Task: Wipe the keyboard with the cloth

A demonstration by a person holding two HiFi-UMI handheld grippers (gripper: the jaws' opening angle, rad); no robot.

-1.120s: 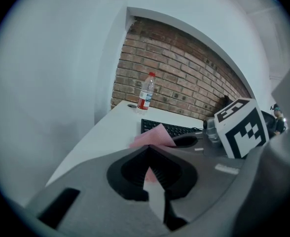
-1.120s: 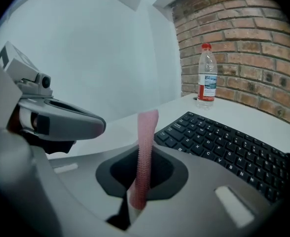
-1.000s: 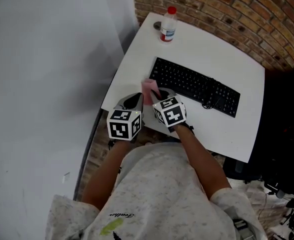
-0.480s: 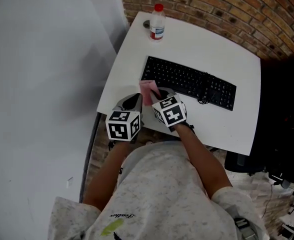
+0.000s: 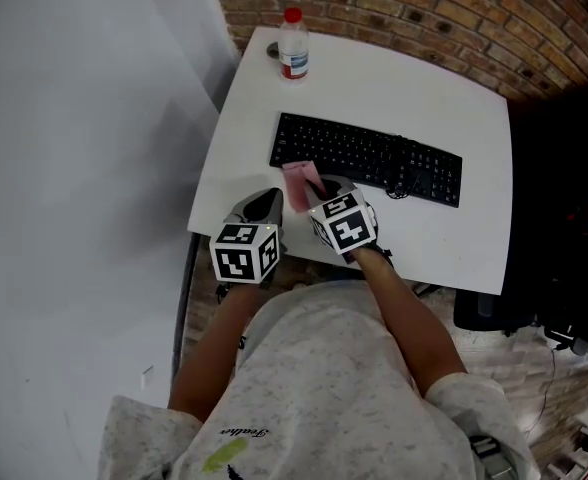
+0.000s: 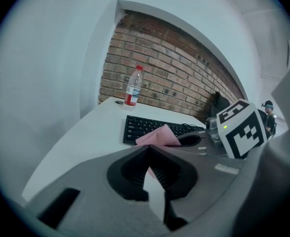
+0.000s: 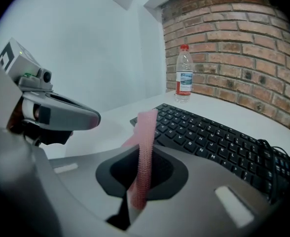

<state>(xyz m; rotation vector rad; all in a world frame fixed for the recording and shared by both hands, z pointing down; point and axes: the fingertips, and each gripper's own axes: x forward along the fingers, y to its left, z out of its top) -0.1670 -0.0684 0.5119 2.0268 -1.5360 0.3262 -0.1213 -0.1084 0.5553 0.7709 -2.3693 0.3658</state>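
Note:
A black keyboard (image 5: 364,158) lies across the white table (image 5: 444,238). My right gripper (image 5: 309,192) hovers over the table's near edge, just short of the keyboard's left end, shut on a pink cloth (image 5: 300,183). In the right gripper view the cloth (image 7: 146,132) stands up from between the jaws of the right gripper (image 7: 146,149), with the keyboard (image 7: 219,142) just beyond. My left gripper (image 5: 265,206) sits close beside it on the left, shut with nothing in it. From the left gripper (image 6: 148,149) I see the cloth (image 6: 157,136) and keyboard (image 6: 145,125) ahead.
A clear bottle with a red cap (image 5: 293,44) stands at the far left corner beside a small round object (image 5: 272,50). A cable (image 5: 402,183) loops at the keyboard's near right. A white wall runs along the left, a brick wall behind, and dark gear (image 5: 564,198) stands to the right.
The head view has shifted, so table and keyboard sit higher and further left. Both grippers and the cloth stay close together at the near edge.

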